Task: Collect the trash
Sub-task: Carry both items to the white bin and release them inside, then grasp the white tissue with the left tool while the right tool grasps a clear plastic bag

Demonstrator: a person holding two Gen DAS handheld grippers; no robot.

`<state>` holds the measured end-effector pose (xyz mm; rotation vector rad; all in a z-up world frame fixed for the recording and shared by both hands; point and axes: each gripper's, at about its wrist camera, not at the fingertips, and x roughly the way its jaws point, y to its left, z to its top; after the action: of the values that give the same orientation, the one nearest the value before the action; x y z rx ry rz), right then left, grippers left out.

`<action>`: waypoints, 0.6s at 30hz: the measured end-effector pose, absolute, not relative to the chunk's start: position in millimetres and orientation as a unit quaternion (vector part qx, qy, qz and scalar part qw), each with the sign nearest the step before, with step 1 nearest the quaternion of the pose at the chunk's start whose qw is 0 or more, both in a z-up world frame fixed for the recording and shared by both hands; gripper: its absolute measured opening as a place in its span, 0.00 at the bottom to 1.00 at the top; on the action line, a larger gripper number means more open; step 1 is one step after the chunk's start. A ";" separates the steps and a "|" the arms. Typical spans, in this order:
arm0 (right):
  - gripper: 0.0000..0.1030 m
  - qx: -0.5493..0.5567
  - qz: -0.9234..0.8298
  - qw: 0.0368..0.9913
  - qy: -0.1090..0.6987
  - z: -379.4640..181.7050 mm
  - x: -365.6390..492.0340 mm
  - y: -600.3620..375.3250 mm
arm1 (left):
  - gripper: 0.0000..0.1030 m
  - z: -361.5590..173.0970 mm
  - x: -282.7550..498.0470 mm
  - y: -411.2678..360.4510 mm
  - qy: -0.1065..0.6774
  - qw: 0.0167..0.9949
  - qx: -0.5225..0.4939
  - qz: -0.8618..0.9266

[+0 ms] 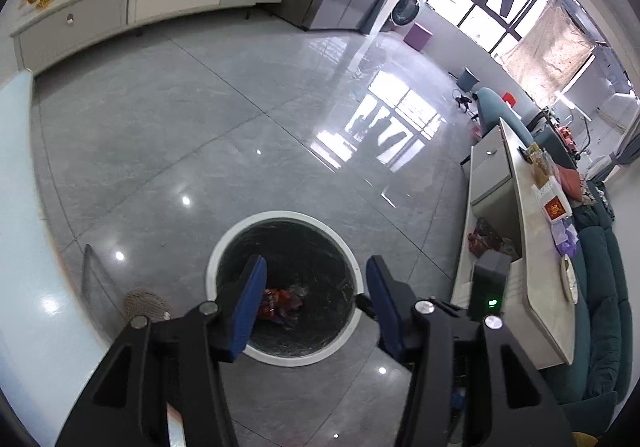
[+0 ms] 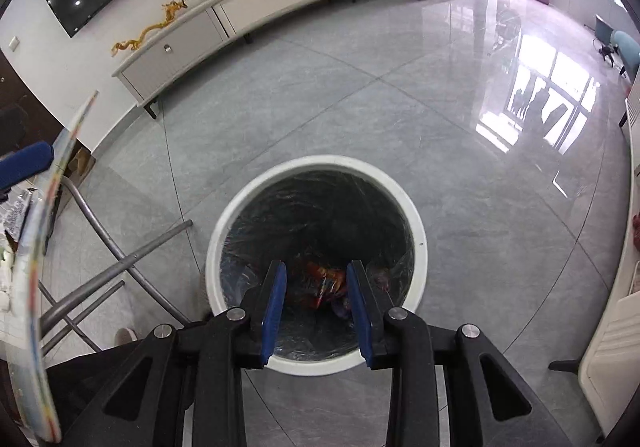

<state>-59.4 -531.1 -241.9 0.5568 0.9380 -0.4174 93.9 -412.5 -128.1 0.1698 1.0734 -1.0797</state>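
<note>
A round white-rimmed trash bin [image 1: 224, 243] with a black liner stands on the grey tile floor; it also shows in the right wrist view [image 2: 416, 231]. Red and orange wrapper trash [image 1: 280, 305] lies at its bottom, and it shows in the right wrist view too [image 2: 324, 279]. My left gripper [image 1: 314, 311] is open and empty above the bin's near side. My right gripper [image 2: 316, 311] is open and empty over the bin mouth. The left gripper's blue finger [image 2: 24, 163] shows at the far left of the right wrist view.
A low white coffee table [image 1: 536, 259] with boxes and a plate stands at the right, with a teal sofa [image 1: 604, 287] behind it. A white TV cabinet [image 2: 224, 23] lines the far wall. Metal table legs [image 2: 120, 263] and a tabletop edge [image 2: 40, 247] stand left of the bin.
</note>
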 end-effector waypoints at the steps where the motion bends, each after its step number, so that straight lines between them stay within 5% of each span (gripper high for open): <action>1: 0.29 0.259 -0.197 0.839 0.435 -232.3 -61.9 -528.0 | 0.49 -121.0 91.2 -405.2 0.476 0.729 0.078 -0.485; 18: 0.39 0.114 -0.096 0.942 0.302 -43.9 -44.7 -391.5 | 0.49 -2.9 69.5 -187.4 0.313 0.869 0.039 -0.380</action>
<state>-44.7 -391.5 -43.9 0.2320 0.6157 -0.1960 69.5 -187.4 -2.9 0.0816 0.6558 -0.7943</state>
